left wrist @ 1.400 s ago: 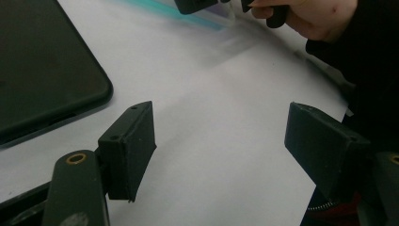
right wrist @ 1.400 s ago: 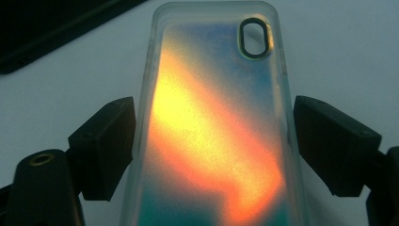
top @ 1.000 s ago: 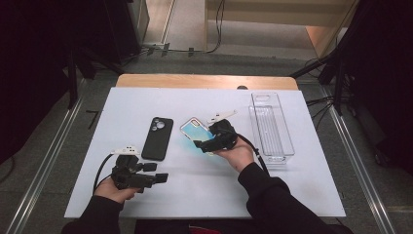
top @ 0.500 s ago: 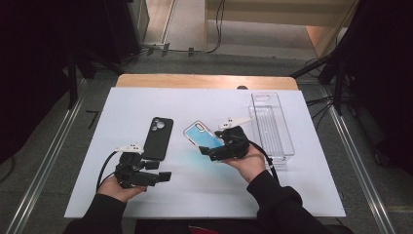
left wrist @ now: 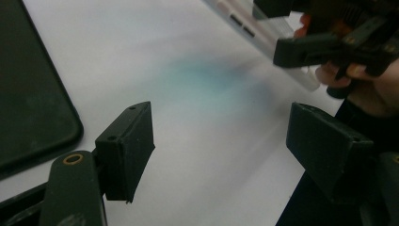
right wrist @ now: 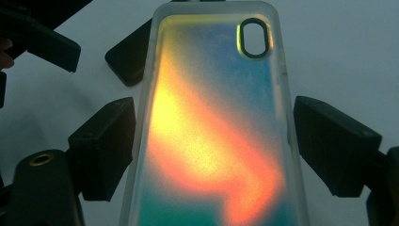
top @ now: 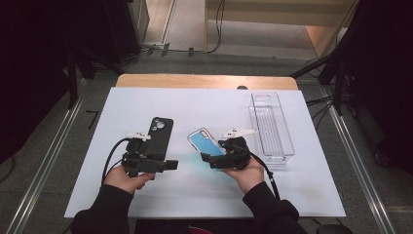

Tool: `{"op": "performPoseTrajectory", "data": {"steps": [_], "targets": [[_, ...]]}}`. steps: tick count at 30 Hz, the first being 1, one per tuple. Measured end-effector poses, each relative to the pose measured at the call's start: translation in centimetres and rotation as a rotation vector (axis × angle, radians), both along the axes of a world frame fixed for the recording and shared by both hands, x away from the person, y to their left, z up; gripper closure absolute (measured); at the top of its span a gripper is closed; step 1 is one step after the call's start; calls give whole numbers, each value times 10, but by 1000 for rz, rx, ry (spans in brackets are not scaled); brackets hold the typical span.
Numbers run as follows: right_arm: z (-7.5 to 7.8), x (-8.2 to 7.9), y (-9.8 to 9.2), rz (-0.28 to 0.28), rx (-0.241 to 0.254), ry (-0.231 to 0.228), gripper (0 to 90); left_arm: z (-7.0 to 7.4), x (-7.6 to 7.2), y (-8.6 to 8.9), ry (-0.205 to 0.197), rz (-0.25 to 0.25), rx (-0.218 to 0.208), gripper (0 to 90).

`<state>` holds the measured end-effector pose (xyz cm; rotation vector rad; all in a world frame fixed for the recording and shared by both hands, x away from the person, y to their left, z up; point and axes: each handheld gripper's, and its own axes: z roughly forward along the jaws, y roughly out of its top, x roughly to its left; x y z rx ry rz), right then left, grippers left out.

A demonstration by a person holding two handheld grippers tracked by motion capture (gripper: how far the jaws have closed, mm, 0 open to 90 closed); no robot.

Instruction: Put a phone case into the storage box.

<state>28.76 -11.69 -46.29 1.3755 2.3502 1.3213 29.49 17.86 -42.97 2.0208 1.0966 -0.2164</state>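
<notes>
1. A clear plastic tray point(top: 272, 127) sits at the right of the white table point(top: 204, 105), long and narrow. I can make out nothing inside it but its own ribbed floor.

2. The iridescent phone case point(top: 205, 142) is in the right gripper point(top: 214, 161), raised at a slant near the middle of the table, just left of the tray and apart from it.

3. From above the case reads as pale turquoise with a translucent rim. In the right gripper view point(right wrist: 214, 122) it glows yellow and orange through the middle, blue toward the top and green at the bottom, with a frosted white border and a dark-ringed oval camera cut-out point(right wrist: 254, 38) in one upper corner.

4. The right gripper's jaws stand wide, one against each long edge of the case, so the case spans the gap between them.

5. The left gripper point(top: 168, 165) is held low over the table's left half, its jaws well apart with only bare white table between them point(left wrist: 221, 155); they have just closed in slightly.

6. A black phone case point(top: 158, 135) lies flat on the table just beyond the left gripper, camera holes at its far end. Its rounded corner point(left wrist: 33, 108) shows in the left gripper view.
</notes>
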Motion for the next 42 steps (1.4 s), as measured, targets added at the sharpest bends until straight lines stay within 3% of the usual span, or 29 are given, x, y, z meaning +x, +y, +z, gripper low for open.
{"op": "performPoseTrajectory", "data": {"steps": [9,11,22,28,32,42], "targets": [[-6,-1,3,-57,27,9,151,8,15,-9,-10,21,8,237],[-10,0,5,-94,72,16,151,9,19,-14,-6,28,12,237],[-22,-6,16,-133,137,29,151,11,31,-31,-4,35,15,237],[-27,-9,20,-152,179,28,151,8,41,-37,26,85,11,256],[-28,-11,22,-155,192,16,151,6,47,-41,25,112,18,257],[-26,-13,28,-157,227,-1,150,-1,57,-56,46,153,13,345]]}}
